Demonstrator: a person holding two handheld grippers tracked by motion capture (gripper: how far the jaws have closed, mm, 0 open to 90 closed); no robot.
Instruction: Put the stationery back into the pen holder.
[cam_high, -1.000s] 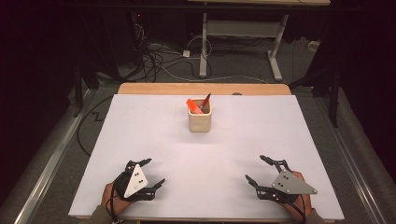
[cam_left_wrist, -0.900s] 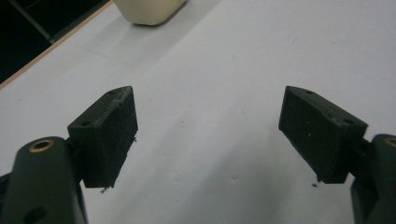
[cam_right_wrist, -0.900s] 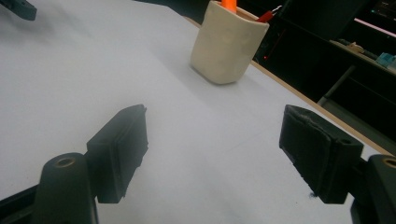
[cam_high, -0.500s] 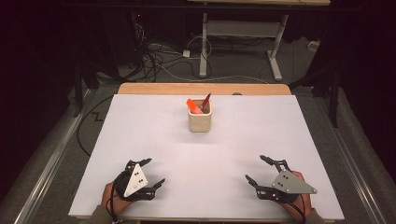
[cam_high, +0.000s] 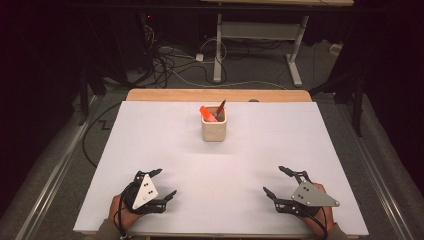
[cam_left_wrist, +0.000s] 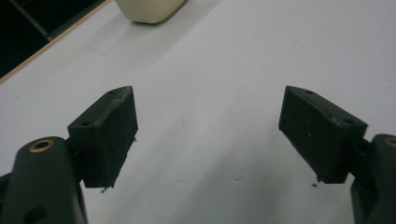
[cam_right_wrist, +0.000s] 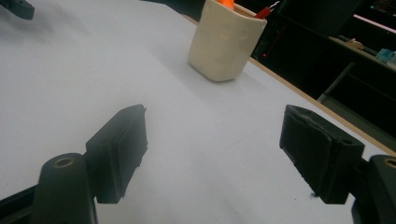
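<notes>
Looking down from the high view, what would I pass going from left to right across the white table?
Left hand-held gripper with its jaws open → cream cup holding an orange marker and a red pen, farther back → right hand-held gripper, also open.

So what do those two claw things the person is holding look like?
Both are black metal. The left gripper wears a white three-cornered plate with small dots; the right gripper wears a grey one. Each has two chunky black jaws with flat pads and a black cable trailing back.
</notes>
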